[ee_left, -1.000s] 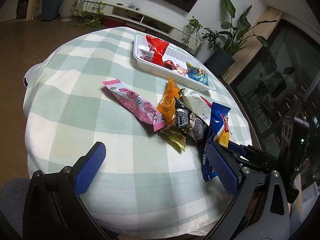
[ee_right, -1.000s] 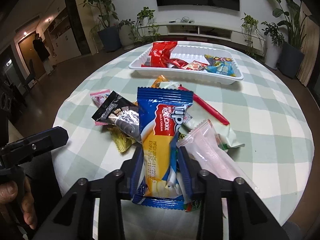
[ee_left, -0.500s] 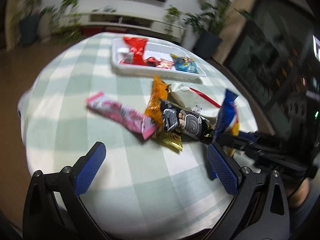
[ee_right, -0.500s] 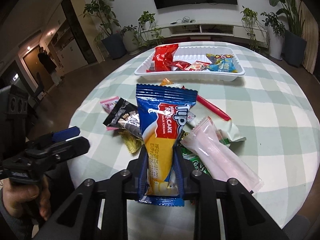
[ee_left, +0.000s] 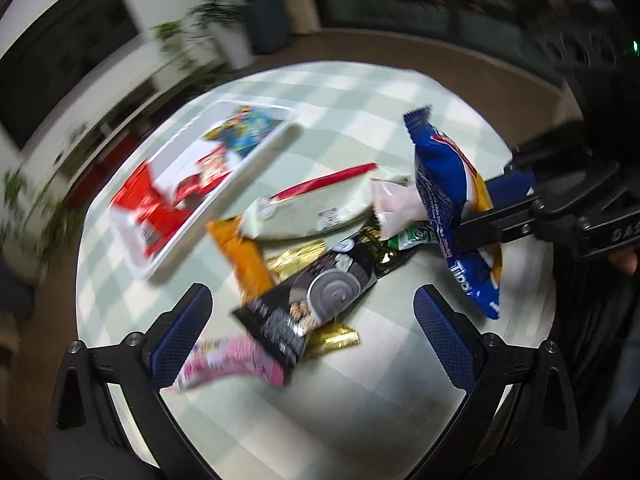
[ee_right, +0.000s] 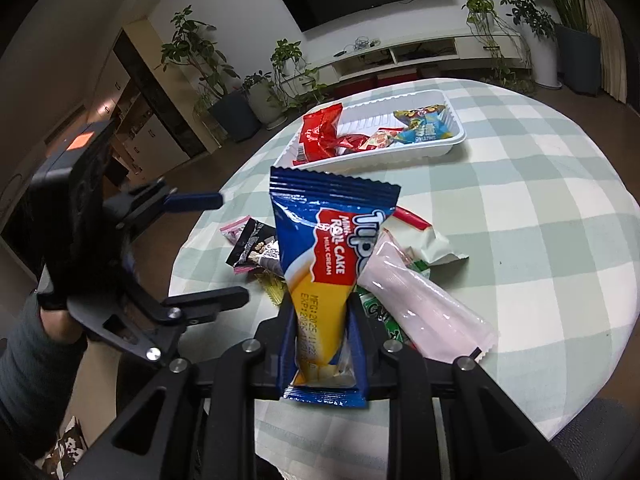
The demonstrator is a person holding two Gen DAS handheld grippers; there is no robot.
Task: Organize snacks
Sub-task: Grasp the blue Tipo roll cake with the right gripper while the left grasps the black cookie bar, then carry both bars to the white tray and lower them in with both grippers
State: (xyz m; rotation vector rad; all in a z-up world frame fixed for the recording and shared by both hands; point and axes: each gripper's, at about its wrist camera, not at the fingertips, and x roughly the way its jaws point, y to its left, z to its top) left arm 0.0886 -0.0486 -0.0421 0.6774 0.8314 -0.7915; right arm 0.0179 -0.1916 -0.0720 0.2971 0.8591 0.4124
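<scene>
We held the right gripper (ee_right: 325, 334) angled down over the near edge of the round table with the green-and-white checked cloth (ee_right: 540, 208). Its blue-padded jaws had just been closing and now pinched the lower part of the blue-and-yellow roll-cake wrapper (ee_right: 328, 248), which stood upright between them, lifted clear of the pile. In the left wrist view the same wrapper (ee_left: 452, 200) hung off the cloth in the right gripper (ee_left: 476, 220) at the right side.

Our left gripper (ee_left: 310, 320) pointed steeply down at the heap, rolled so the table looked tilted, its jaws spread wide with nothing between the pads. From the right wrist view it (ee_right: 224, 248) hovered at the table's left edge, gripped by a hand (ee_right: 52, 320) in a grey sleeve.

Below it lay the black cookie packet (ee_left: 316, 300), touching the orange sachet (ee_left: 244, 256), the pink packet (ee_left: 232, 360) and the gold foil wrapper (ee_left: 332, 340). The white plastic tray (ee_right: 452, 144) sat at the far side, holding a red packet (ee_right: 320, 136) and a light-blue snack bag (ee_right: 424, 128).
</scene>
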